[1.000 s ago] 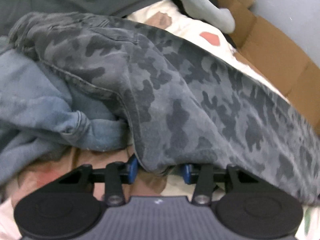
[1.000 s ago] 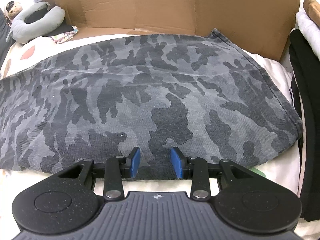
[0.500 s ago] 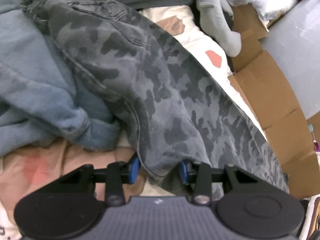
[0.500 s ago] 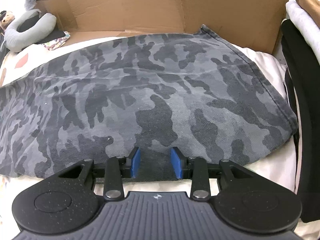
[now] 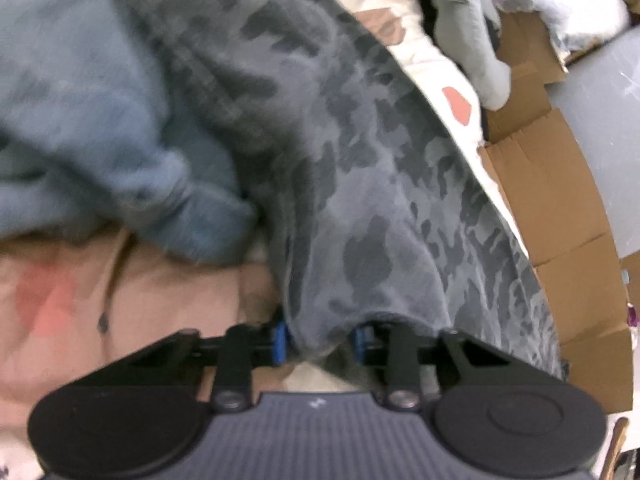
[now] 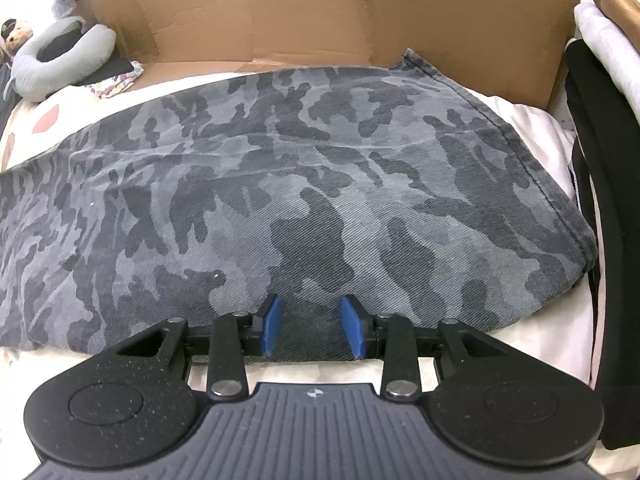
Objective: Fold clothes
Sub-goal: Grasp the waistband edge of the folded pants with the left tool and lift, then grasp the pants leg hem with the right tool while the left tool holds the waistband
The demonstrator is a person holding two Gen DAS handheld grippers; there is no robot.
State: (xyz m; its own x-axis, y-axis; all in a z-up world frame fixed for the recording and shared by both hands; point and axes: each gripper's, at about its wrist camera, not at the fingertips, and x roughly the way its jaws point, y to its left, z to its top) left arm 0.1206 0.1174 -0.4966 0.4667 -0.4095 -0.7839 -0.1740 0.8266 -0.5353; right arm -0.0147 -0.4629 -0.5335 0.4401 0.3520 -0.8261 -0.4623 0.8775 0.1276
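Where the pale bedsheet (image 6: 532,128) serves as the work surface, brown cardboard (image 6: 320,12) stands along its far edge, a grey neck pillow (image 6: 60,56) lies at the far left corner, and dark and white garments (image 6: 592,184) are stacked at the right. The camouflage trousers (image 6: 280,184) lie spread across the sheet, the hem toward the right. In the left wrist view a blue garment (image 5: 80,120) is heaped to the left of the trousers (image 5: 360,200), on a pink-patterned stretch of sheet (image 5: 80,288).

Against the frame half a second earlier, the left view is more blurred and rolled, and the trousers edge bunches more tightly between the blue pads; the right view is nearly unchanged, the cloth lying as before.

Left gripper (image 5: 320,340): the jaws are closing on a fold of the trousers edge, which fills the narrow gap between the pads and drapes over them. Right gripper (image 6: 312,332): the jaws stand part open over the near edge of the trousers, the fingertips resting on or just above the cloth, with flat fabric between them and no fold pinched.
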